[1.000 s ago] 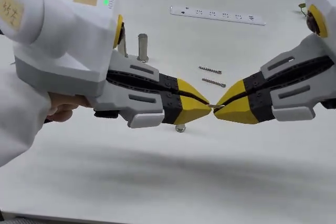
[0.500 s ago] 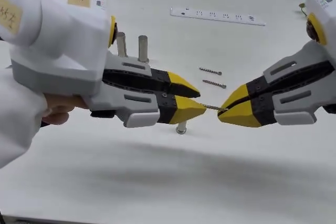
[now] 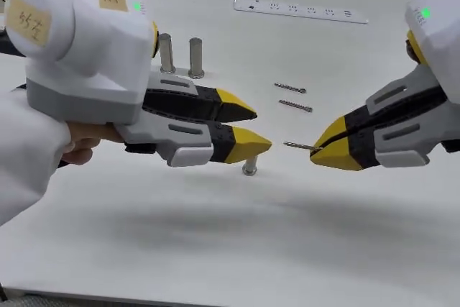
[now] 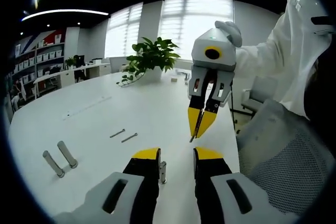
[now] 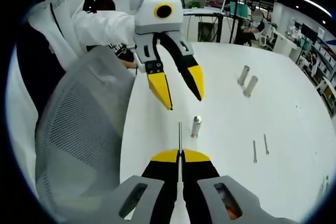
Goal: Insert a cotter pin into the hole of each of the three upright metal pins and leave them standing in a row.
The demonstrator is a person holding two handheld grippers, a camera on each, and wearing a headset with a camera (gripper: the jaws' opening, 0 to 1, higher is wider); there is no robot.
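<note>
My right gripper (image 3: 318, 151) (image 5: 180, 155) is shut on a thin cotter pin (image 3: 298, 146) (image 5: 179, 136) that sticks out past its tips towards my left gripper (image 3: 261, 129) (image 4: 177, 156). The left gripper stands open, empty, a short gap from the pin's free end. One short upright metal pin (image 3: 249, 167) (image 4: 163, 171) (image 5: 196, 126) stands on the table under the left jaws. Two taller upright metal pins (image 3: 166, 52) (image 3: 195, 56) stand side by side further back. Two more cotter pins (image 3: 290, 88) (image 3: 295, 106) lie flat on the white table.
A white power strip (image 3: 300, 11) lies at the table's far side. A potted plant (image 4: 152, 56) stands at the far end of the table. A grey mesh chair (image 5: 79, 129) sits by the table's edge beside the person in a white coat.
The left gripper has opened and let go of the cotter pin that both grippers held tip to tip. The right gripper has drawn back to the right with the pin.
</note>
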